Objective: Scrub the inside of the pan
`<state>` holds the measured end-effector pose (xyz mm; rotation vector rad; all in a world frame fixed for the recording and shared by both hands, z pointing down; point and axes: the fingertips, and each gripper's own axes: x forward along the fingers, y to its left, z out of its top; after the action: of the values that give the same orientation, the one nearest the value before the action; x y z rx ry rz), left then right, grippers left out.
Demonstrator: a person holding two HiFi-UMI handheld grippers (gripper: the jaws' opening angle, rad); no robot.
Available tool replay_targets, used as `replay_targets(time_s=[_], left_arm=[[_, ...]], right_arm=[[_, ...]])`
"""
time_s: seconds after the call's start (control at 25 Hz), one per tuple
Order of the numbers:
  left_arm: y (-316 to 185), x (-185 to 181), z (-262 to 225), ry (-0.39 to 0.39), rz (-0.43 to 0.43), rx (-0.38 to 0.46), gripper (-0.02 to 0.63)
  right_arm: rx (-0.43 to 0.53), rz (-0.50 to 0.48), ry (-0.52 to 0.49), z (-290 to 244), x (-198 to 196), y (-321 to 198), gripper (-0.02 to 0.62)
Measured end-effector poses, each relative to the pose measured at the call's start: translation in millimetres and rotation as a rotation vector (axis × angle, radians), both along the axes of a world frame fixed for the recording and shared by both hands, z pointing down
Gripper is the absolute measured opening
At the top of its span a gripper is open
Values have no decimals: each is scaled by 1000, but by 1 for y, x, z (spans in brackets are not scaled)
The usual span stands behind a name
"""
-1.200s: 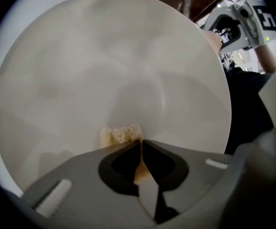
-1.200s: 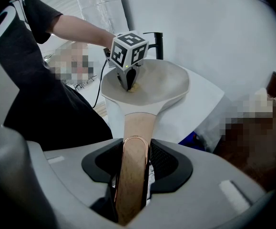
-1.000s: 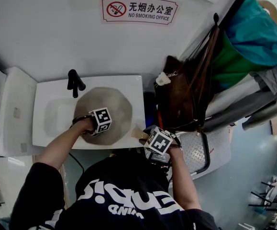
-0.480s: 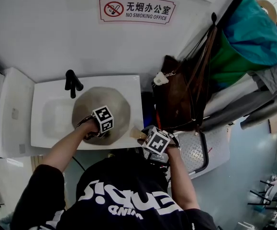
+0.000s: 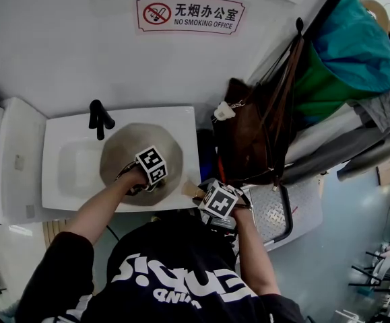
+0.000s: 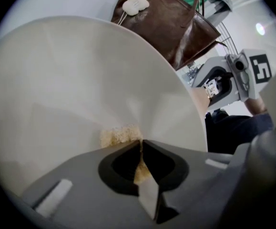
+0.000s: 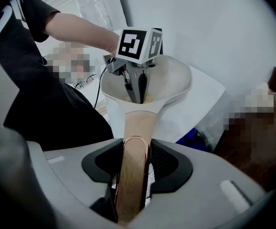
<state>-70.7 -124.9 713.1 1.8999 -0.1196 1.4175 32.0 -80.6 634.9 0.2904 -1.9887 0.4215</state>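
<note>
Pan (image 5: pixel 124 150) lies over a white sink (image 5: pixel 63 130), w/ its wooden handle (image 7: pixel 133 175) pointing back toward the person (image 5: pixel 174 274). Nearest: R tongs (image 7: pixel 133 149), clenched on that handle near its copper-ringed end, angled steeply down. Next: L tongs (image 6: pixel 141 147) reach into the pan bowl from the person's side, pinched tight on a yellowish scrub pad (image 6: pixel 118 135). Pad is pressed vs. the pale inner wall, on the handle side of the bowl. Beyond the pan: black tap (image 5: pixel 99 116) at the sink's back edge. Right of the sink, apart from it, a brown bag (image 5: pixel 248 140) hangs. Farthest: red-and-white no-smoking sign (image 5: pixel 190 13) on the wall.
</note>
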Motion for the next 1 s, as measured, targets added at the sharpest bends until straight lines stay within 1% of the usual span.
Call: replay_targets(time_s=[0.28, 0.64, 1.0], left_arm=[[-20, 11, 1, 20, -44, 53, 20], [-51, 17, 1, 25, -104, 188, 21], [-86, 3, 1, -17, -156, 308, 21]], right_arm=[[-8, 0, 5, 0, 1, 1, 172], [-12, 0, 3, -1, 2, 1, 172], [-24, 10, -5, 4, -1, 4, 172]])
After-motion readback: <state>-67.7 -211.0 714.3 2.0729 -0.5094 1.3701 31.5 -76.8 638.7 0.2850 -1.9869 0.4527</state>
